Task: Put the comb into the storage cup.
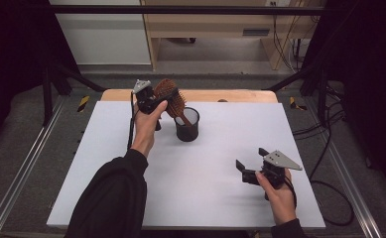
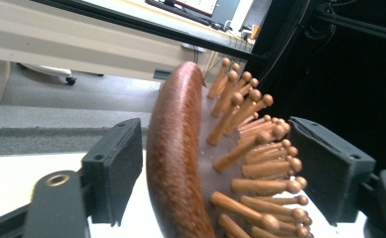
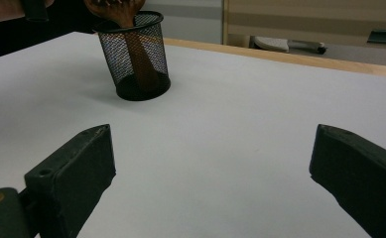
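A wooden hairbrush with peg bristles stands tilted, its handle down inside a black mesh cup at the back middle of the white table. My left gripper is shut on the brush head. In the left gripper view one pad lies at the smooth back of the hairbrush and the other at the bristle tips. My right gripper is held open near the front right, with nothing between its jaws. In the right gripper view the mesh cup stands far ahead to the left, with the brush handle inside it.
The white tabletop has a wooden strip along its far edge. Metal rails run along both sides, and cables lie on the floor at the right. A desk and cabinet stand beyond the table.
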`<state>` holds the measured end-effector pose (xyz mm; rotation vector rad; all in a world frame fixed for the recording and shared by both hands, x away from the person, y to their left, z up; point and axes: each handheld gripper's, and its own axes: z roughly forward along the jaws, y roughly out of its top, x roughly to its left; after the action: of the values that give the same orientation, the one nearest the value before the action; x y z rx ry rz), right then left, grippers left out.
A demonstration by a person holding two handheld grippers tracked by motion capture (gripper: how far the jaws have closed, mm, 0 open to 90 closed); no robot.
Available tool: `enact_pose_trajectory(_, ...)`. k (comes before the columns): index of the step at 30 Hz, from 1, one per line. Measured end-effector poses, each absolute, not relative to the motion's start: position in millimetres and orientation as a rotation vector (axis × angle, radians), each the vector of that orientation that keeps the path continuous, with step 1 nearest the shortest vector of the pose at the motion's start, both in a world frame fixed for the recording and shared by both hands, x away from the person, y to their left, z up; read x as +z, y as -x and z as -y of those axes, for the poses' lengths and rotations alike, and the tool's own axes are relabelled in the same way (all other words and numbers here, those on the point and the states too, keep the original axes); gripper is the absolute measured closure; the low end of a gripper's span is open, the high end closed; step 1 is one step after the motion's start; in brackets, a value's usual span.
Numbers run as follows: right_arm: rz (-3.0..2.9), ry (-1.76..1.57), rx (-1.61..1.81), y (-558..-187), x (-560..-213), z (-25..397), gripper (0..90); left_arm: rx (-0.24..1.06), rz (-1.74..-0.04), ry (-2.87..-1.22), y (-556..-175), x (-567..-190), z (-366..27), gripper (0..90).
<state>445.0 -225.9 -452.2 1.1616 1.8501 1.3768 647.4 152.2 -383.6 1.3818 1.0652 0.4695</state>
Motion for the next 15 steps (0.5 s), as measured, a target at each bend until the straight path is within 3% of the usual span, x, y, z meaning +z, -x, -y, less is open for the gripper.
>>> enact_pose_trajectory(15,-1.857,-1.175,1.38,-446.3,-454.3,224.7,4.2,0.497,-1.064,-1.401,-645.6,-381.1,-155.6,12.0)
